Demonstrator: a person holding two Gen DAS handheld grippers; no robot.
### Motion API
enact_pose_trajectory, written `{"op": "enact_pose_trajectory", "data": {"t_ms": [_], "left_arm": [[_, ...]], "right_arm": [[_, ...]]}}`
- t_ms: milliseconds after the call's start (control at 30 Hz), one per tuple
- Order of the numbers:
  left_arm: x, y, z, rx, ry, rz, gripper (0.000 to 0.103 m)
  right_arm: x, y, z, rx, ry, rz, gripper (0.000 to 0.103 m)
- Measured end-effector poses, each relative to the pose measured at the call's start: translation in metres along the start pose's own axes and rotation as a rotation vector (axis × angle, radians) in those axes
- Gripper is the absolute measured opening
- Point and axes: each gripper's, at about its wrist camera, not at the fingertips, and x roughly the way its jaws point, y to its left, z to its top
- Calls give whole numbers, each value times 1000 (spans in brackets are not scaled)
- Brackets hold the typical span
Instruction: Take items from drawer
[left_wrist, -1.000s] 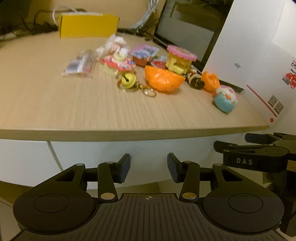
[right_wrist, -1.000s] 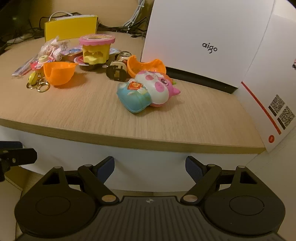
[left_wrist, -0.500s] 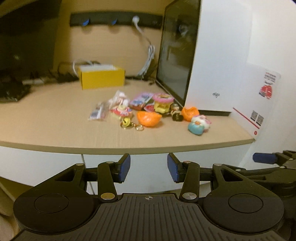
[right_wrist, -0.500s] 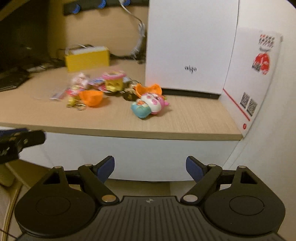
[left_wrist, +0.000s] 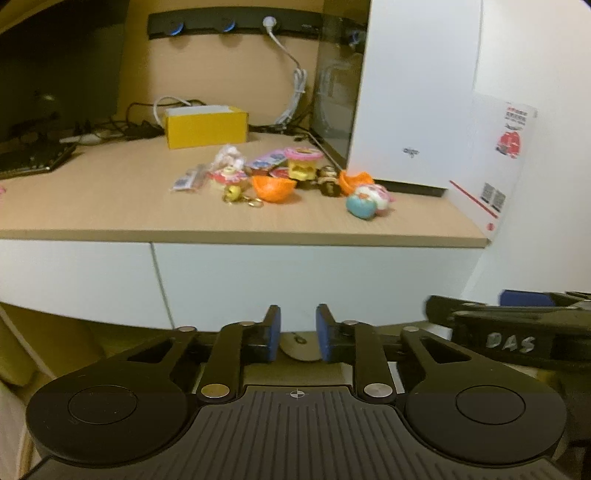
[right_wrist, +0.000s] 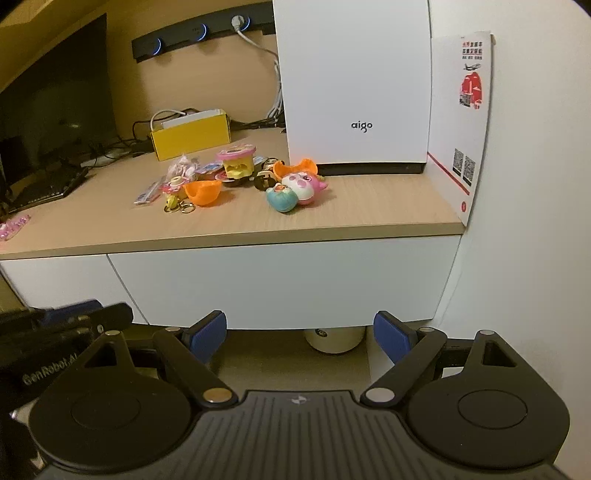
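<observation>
Drawer front shut, white, under desk edge; more of it in view than second ago, both cameras pulled back and lower. Toys clustered on desk beside white box, unmoved. Left gripper narrower than before, small gap, empty. Right gripper spread wide, empty, same as before.

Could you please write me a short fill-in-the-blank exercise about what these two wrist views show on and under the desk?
1. The box at the back of the desk is ____ in colour.
2. The drawer front below the desk is ____.
3. The right gripper is open and holds ____.
4. The bowl-shaped shell beside the keyring is ____.

Answers: yellow; shut; nothing; orange
</observation>
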Motion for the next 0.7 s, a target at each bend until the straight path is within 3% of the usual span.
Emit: {"op": "enact_pose_trajectory", "data": {"t_ms": [133, 300, 433, 600, 700], "left_arm": [[-5, -8, -3, 3, -15, -17, 17], [-7, -18, -5, 0, -2, 100, 16], [-8, -11, -5, -66, 13, 30, 16], [-11, -15, -7, -16, 12, 86, 16], [-10, -12, -7, -21, 19, 78, 16]], "right_arm": [[-4, 4, -7, -43, -21, -2, 87], [-2, -2, -12, -29, -18, -9, 87], [-2, -6, -11, -35, -27, 3, 87], [-2, -7, -11, -37, -25, 3, 87], [-1, -7, -12, -38, -18, 7, 87]]}}
